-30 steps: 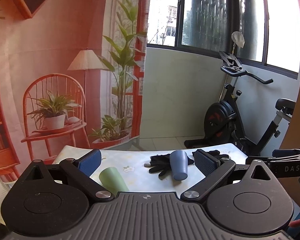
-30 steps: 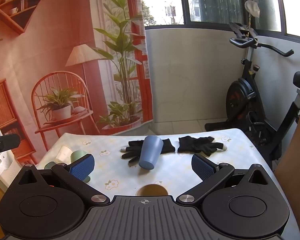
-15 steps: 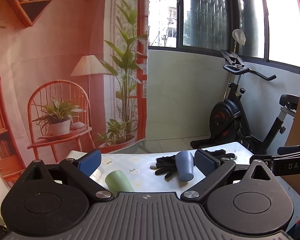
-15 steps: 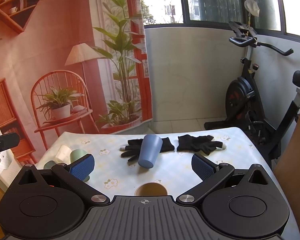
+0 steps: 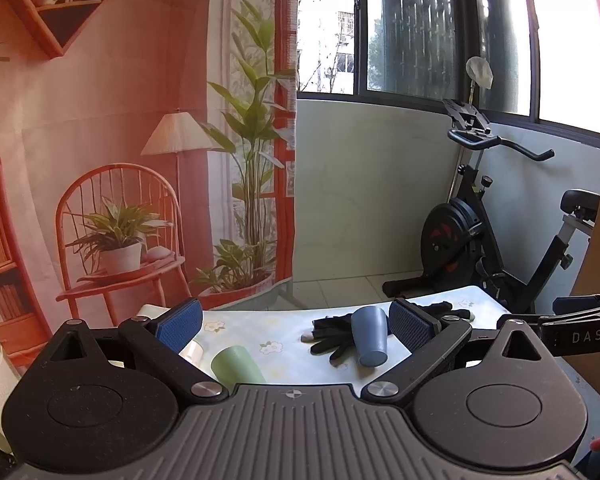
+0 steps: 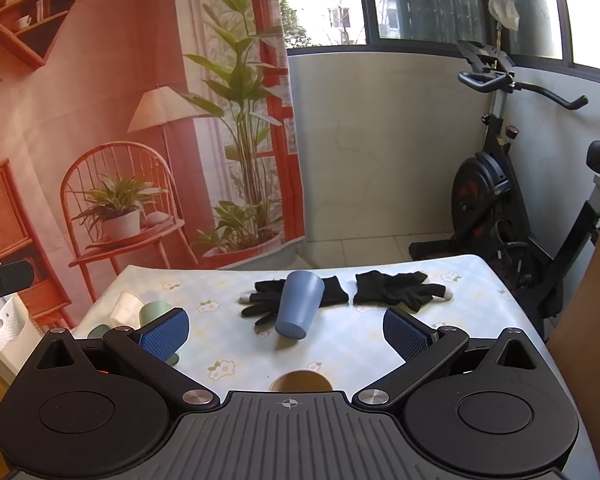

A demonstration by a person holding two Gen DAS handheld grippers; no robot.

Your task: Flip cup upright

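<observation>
Around the blue cup [image 6: 299,304], bare tablecloth [image 6: 352,344] lies open on its near side. Black gloves [image 6: 396,290] crowd its far side, one under it. A tan cup [image 6: 300,382] sits nearer still; green cups [image 6: 156,312] stand well left.

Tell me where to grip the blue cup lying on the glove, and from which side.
Grip the blue cup across its mid-body, probably coming from above with the right tongs, open, straddling its width. It lies on its side, closed base toward the camera, wider mouth end resting on the black glove. The taper suggests closing nearer the wide end so it won't slide out.
</observation>
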